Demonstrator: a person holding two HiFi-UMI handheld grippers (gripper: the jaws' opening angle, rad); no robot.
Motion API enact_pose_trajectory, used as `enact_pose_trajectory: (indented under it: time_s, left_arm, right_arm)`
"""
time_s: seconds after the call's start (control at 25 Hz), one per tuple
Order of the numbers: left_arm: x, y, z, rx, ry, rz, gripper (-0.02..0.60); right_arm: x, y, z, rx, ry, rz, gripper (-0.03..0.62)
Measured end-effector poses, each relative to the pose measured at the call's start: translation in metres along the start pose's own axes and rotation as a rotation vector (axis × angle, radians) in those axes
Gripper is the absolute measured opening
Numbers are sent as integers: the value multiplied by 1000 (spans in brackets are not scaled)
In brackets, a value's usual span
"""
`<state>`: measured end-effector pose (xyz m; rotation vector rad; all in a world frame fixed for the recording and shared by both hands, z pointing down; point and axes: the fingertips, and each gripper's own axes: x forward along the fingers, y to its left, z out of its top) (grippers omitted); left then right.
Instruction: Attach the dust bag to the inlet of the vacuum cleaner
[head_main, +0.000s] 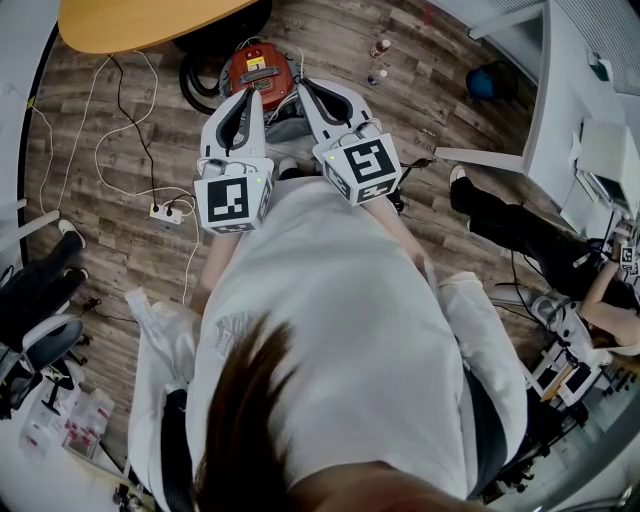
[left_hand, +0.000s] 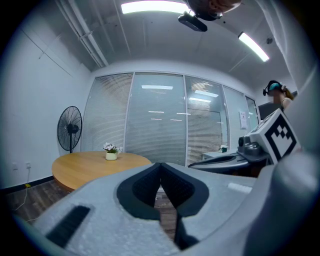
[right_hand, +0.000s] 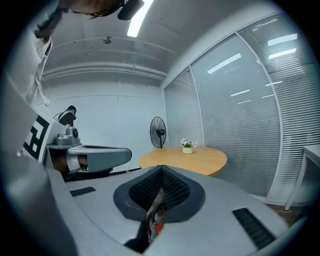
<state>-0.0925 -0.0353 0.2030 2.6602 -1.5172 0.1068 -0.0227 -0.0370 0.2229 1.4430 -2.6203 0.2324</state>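
A red vacuum cleaner (head_main: 258, 68) with a black hose (head_main: 198, 78) stands on the wooden floor just beyond both grippers. My left gripper (head_main: 254, 96) and right gripper (head_main: 306, 86) are held side by side at chest height, pointing nearly level over it. Both are shut with nothing between the pads. In the left gripper view the jaws (left_hand: 160, 165) meet at the tip. In the right gripper view (right_hand: 161, 170) they meet too, and a strip of the red vacuum (right_hand: 157, 228) shows below them. I cannot make out a dust bag for certain.
A round wooden table (head_main: 140, 22) stands beyond the vacuum, with a flower pot (left_hand: 111, 152) on it and a fan (left_hand: 69, 129) behind. White cables and a power strip (head_main: 165, 211) lie at the left. A seated person's legs (head_main: 510, 225) are at the right, and two bottles (head_main: 379, 60) stand near the vacuum.
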Motion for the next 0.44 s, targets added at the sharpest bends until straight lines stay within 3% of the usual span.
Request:
enact_pose_trajectory:
  time_s: [0.44]
  left_arm:
    - [-1, 2, -1, 0, 2, -5, 17]
  right_arm:
    - [0, 1, 0, -3, 3, -8, 3]
